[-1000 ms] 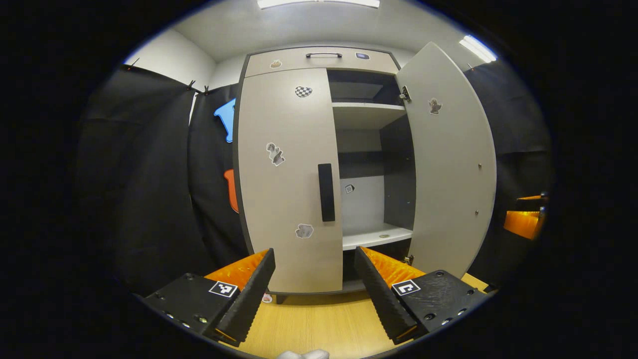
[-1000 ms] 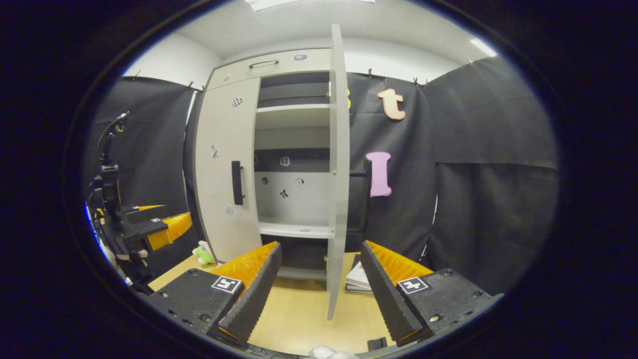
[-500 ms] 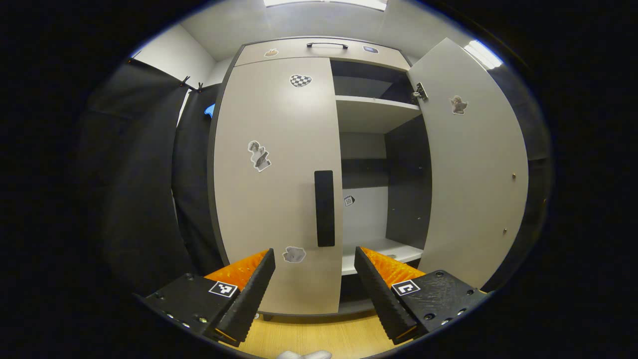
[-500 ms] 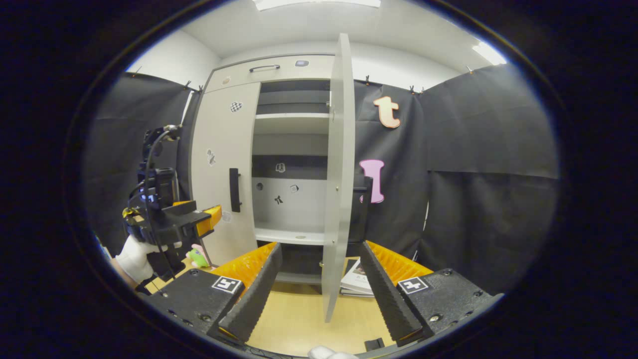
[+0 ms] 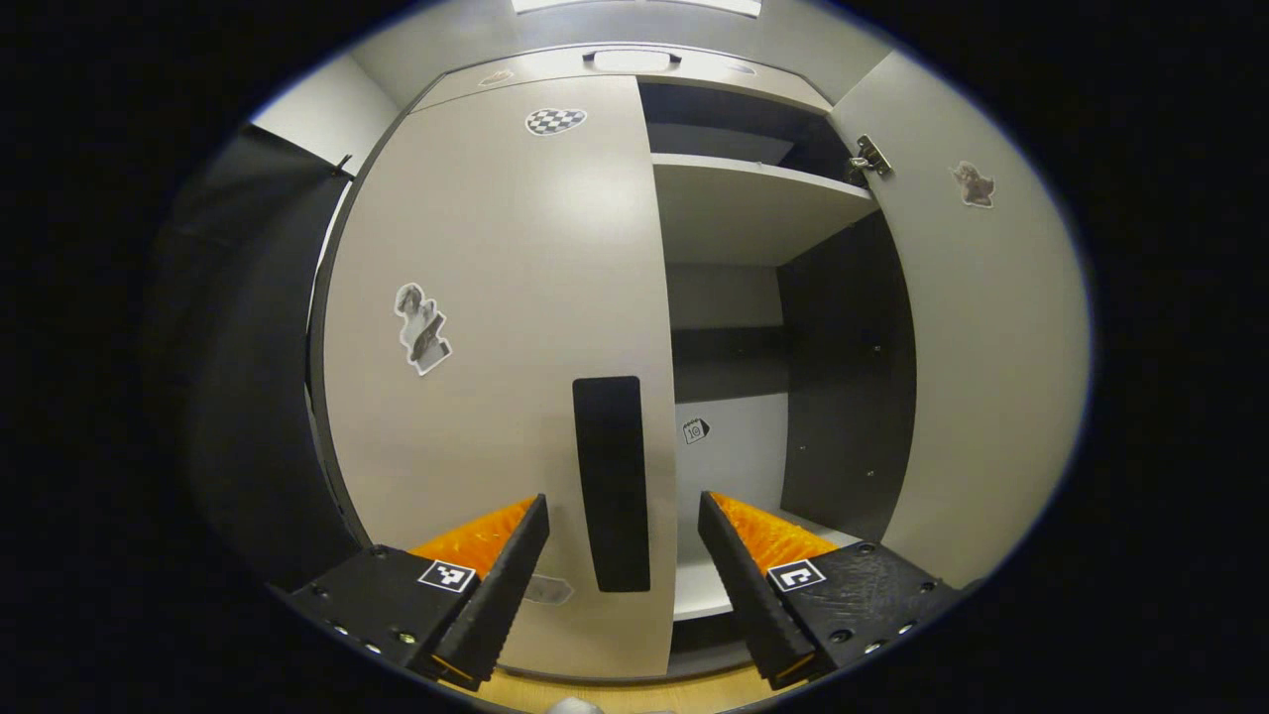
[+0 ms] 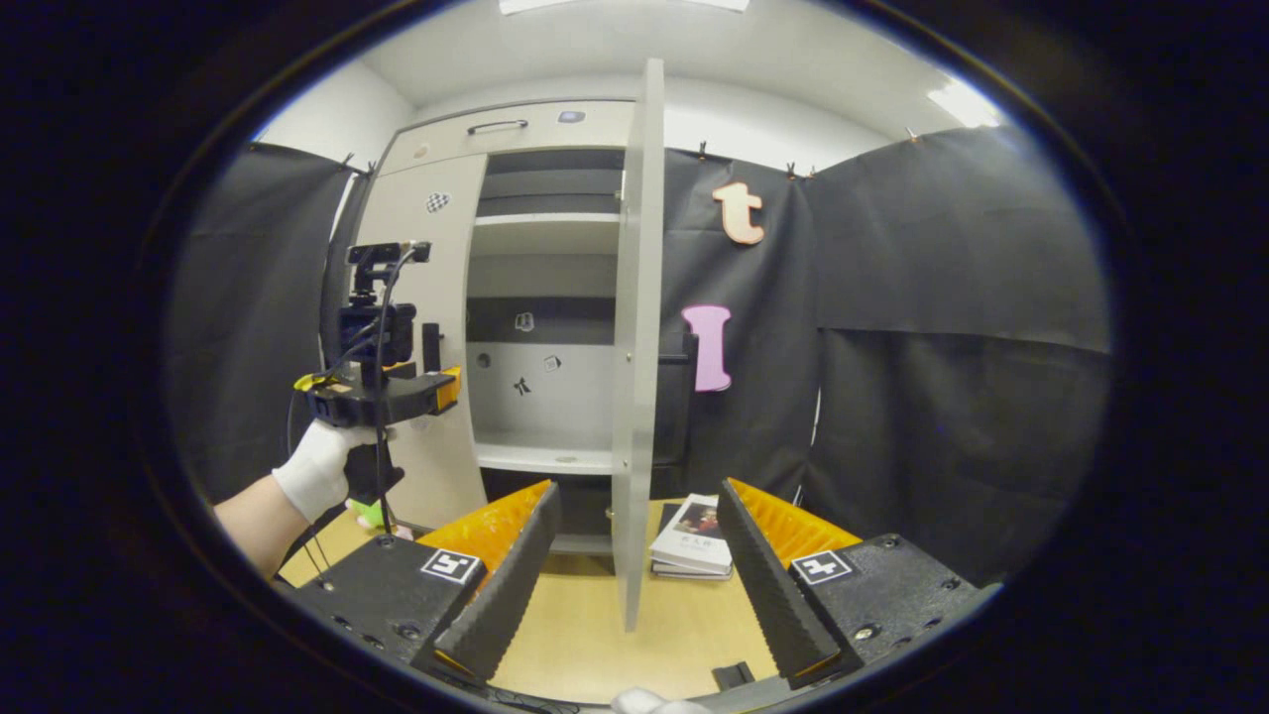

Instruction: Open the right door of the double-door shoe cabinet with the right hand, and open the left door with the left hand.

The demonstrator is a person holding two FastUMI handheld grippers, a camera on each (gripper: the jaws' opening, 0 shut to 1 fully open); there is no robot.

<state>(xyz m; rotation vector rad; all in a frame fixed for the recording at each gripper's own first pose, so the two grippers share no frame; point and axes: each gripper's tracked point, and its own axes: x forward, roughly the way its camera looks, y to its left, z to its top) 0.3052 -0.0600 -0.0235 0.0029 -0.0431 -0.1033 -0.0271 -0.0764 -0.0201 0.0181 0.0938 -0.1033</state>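
Facing the left door's handle (image 5: 611,483), left gripper (image 5: 622,550) gapes wide; no writing legible.

Matt, smooth beige laminate covers the left door (image 5: 506,327) with its matt black handle (image 5: 610,483), the floor (image 6: 585,635) looks like pale wood, and the book (image 6: 694,535) has a glossy paper cover.

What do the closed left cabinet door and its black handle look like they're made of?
Left door: probably laminated board with a matte beige finish; it is flat and uniform, with a soft light sheen and no grain. Handle: matte black, plastic or painted metal; its even dark face leaves that open.
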